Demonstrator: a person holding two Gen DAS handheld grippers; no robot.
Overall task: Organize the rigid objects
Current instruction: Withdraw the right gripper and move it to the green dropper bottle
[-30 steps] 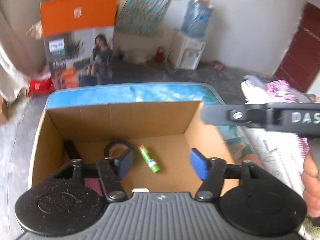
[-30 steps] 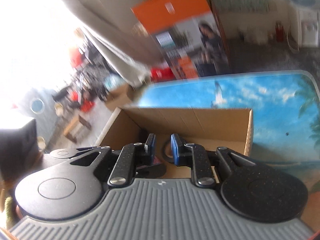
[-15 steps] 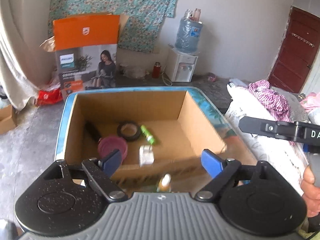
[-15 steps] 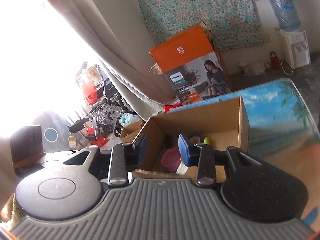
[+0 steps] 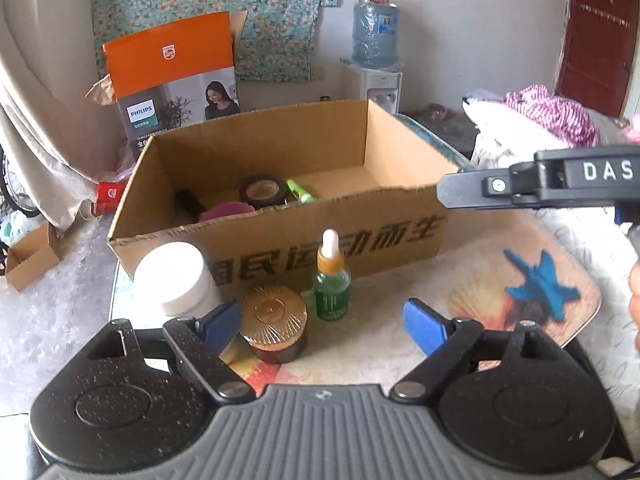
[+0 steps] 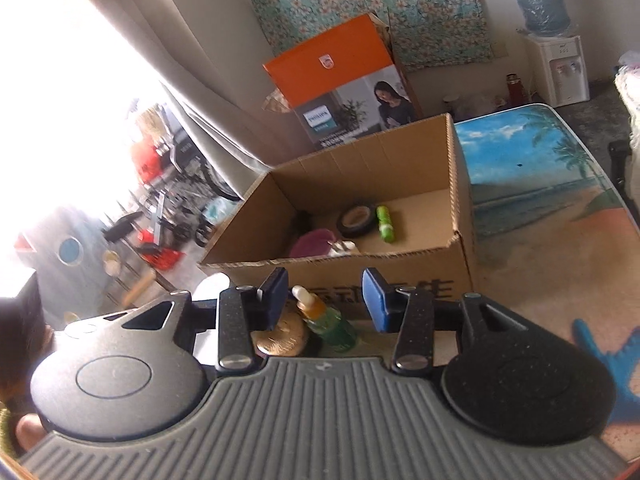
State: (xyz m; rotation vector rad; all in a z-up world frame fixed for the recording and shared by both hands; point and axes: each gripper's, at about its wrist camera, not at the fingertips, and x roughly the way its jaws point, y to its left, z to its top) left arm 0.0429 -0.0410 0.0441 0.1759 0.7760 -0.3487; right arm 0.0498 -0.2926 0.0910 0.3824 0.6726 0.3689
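Note:
An open cardboard box (image 5: 280, 236) stands on the beach-print table (image 5: 500, 264). Inside lie a black tape roll (image 5: 263, 192), a green glue stick (image 5: 300, 191), a pink lid (image 5: 226, 212) and a white plug (image 6: 345, 246). In front of the box stand a white jar (image 5: 174, 276), a gold-lidded jar (image 5: 275, 320) and a green dropper bottle (image 5: 332, 280). My left gripper (image 5: 323, 322) is open and empty, its left finger beside the gold jar. The right gripper (image 6: 325, 296) has its jaws opening. The dropper bottle (image 6: 328, 322) shows between them, untouched.
An orange appliance carton (image 5: 172, 76) stands on the floor behind the table, with a water dispenser (image 5: 376, 60) at the wall. Bedding and clothes (image 5: 552, 120) lie to the right. A small cardboard box (image 5: 30, 256) sits on the floor at the left.
Both grippers have pulled back from over the box to the near side of the table, so the jars and bottle now show. Both pairs of jaws stand wider.

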